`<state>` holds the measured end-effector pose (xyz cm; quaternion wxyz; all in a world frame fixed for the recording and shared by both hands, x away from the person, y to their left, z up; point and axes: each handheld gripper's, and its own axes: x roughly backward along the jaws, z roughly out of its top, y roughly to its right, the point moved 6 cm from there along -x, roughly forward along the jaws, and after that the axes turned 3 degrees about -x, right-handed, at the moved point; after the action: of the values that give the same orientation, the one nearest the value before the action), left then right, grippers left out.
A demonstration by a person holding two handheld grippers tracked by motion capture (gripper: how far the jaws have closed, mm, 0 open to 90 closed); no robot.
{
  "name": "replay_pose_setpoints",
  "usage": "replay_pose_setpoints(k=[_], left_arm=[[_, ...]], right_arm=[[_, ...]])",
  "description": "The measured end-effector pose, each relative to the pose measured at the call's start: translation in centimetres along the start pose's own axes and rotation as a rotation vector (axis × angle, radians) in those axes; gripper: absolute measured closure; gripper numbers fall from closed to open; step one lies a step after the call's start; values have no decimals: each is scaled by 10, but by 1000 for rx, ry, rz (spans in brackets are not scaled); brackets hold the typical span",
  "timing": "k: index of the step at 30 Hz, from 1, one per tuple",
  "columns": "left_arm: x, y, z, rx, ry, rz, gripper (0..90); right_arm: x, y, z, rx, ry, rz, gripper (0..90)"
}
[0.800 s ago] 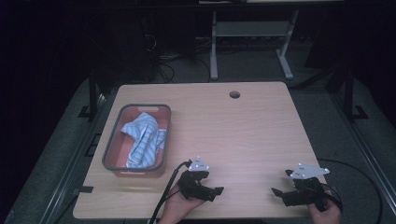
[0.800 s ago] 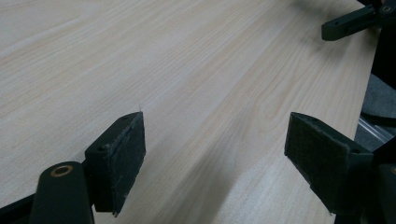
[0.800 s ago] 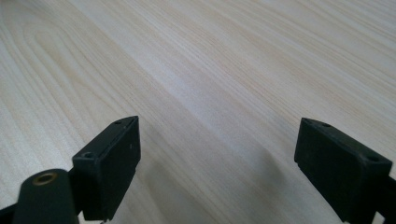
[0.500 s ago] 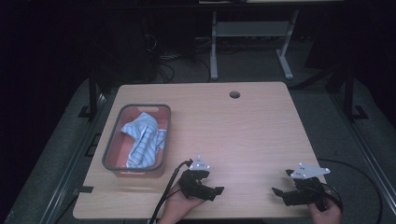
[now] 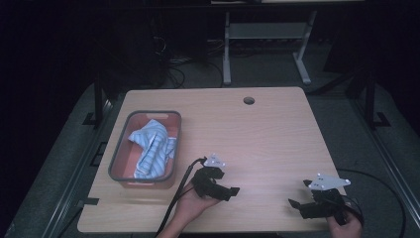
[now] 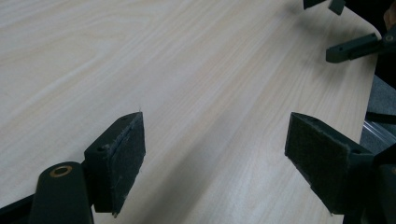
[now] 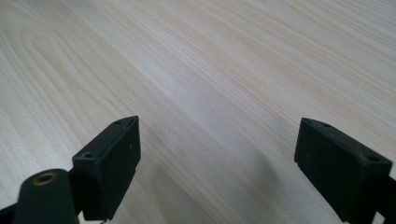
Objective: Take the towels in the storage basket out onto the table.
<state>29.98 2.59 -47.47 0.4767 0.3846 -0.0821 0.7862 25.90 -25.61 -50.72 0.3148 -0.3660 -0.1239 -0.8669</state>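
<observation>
Down at the near edge of the table, the left gripper [image 5: 233, 190] sits low over the wood with its jaws spread wide and nothing between them; its own view shows bare grain between the two felt-faced pads [image 6: 128, 154]. Over to the right, the right gripper [image 5: 296, 205] is in the same state: jaws apart, empty, parked just above the tabletop near the front right corner. Its own view shows bare wood too.

Comparing with the shots from a moment ago, basically nothing has changed. Both hands are in the same spots, and the cloth hasn't budged. So this looks like a resting pose, with neither gripper committed to anything yet.

Further out, the crumpled light-blue and white striped cloth [image 5: 151, 148] lies bunched inside the grey-rimmed rectangular plastic bin with the reddish floor [image 5: 130, 176], which sits on the left side of the pale wooden table [image 5: 267, 134]. The left gripper is the nearer one, just beside the bin's front right corner, but pointing away from it.

My guess is that the cloth is the thing to be handled, and the left gripper would have to turn toward the bin first.
</observation>
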Motion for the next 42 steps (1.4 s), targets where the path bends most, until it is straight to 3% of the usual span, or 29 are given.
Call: replay_pose_setpoints(k=[12,21,28,42], left_arm=[[18,-12,19,-14,-35,7,204],[35,-20,34,-2,-25,12,205],[53,-35,44,6,-13,31,205],[89,-58,49,17,-21,101,207]], right_arm=[[-1,-3,2,16,-9,0,138],[-1,-3,2,16,-4,0,138],[0,-3,2,13,-7,-4,138],[1,-3,1,4,-10,-5,138]])
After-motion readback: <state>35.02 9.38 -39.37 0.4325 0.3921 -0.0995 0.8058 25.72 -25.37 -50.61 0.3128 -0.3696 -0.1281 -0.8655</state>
